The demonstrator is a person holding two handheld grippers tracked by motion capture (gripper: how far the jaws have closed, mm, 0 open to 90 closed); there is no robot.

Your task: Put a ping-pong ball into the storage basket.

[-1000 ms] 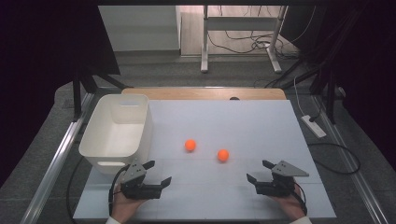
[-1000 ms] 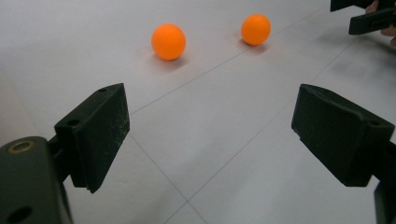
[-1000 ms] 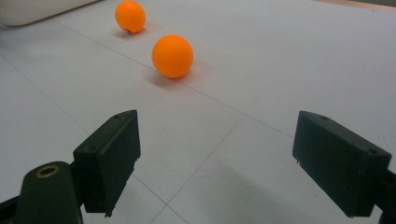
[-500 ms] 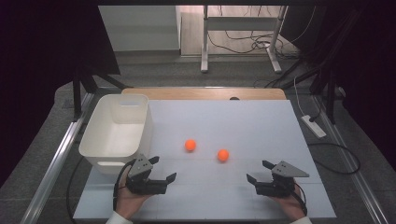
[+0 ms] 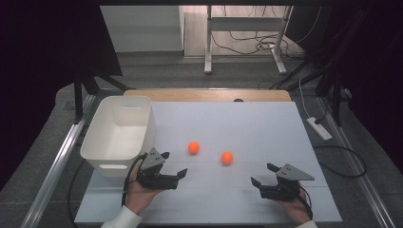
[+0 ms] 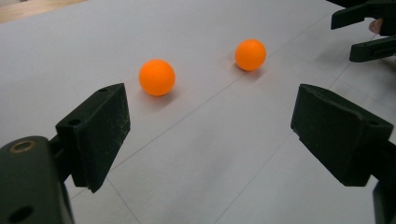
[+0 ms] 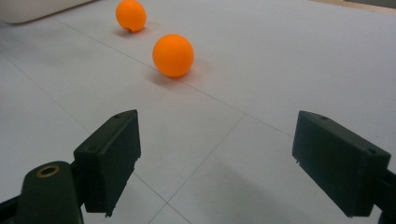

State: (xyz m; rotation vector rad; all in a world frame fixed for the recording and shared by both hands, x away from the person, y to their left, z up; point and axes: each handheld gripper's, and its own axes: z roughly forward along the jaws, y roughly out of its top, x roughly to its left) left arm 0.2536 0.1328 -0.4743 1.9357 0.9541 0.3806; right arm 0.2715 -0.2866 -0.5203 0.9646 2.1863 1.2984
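Note:
Two orange balls lie near the middle of the white table: the left ball (image 5: 193, 147) (image 6: 157, 77) (image 7: 131, 15) and the right ball (image 5: 227, 158) (image 6: 250, 54) (image 7: 173, 54). My left gripper (image 5: 175, 163) (image 6: 210, 126) hovers just short of the left ball, open, with nothing between its jaws. The right gripper (image 5: 262, 174) (image 7: 217, 158) is also open and empty, low over the table to the right of the right ball. It appears again at the top right of the left gripper view (image 6: 369, 28).
A white plastic bin (image 5: 114, 166) (image 7: 28, 11) stands at the table's left side, right beside my left hand. The white table top (image 5: 247, 123) runs far beyond the balls to a wooden strip at its back edge (image 5: 209, 95).
My left gripper has moved forward and to the right, closer to the left ball, and turned a little. The right gripper and both balls have stayed put.

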